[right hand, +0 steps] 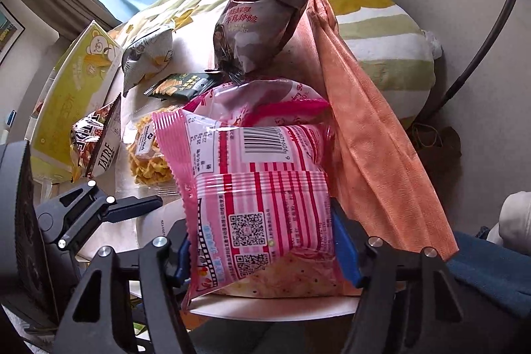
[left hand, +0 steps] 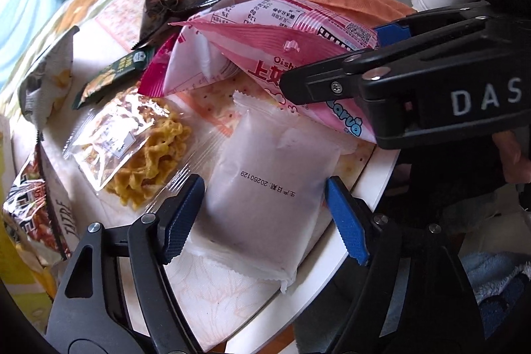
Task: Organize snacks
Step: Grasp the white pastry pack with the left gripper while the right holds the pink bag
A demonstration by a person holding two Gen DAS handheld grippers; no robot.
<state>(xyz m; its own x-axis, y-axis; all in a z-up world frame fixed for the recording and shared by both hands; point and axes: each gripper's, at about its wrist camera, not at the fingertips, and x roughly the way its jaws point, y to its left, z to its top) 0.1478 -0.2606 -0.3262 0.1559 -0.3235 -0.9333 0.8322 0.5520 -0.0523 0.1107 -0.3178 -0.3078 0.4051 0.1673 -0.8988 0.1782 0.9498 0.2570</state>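
Observation:
My left gripper [left hand: 265, 218] is open, its blue pads either side of a frosted white packet [left hand: 268, 181] lying flat on the round white table [left hand: 371, 184]. My right gripper [right hand: 265, 249] is shut on a pink striped Oishi snack bag [right hand: 262, 181] and holds it tilted above the table; in the left wrist view the bag [left hand: 265, 45] hangs just beyond the white packet, with the right gripper [left hand: 375, 55] at its right edge.
On the table lie a clear bag of yellow lattice crisps [left hand: 139, 141], a dark green packet [left hand: 113, 75], a brown bag [right hand: 262, 29], a grey-white bag [right hand: 149, 52] and a TATRE bag [right hand: 96, 141]. An orange cloth [right hand: 375, 135] hangs at right; a yellow box [right hand: 73, 82] stands at left.

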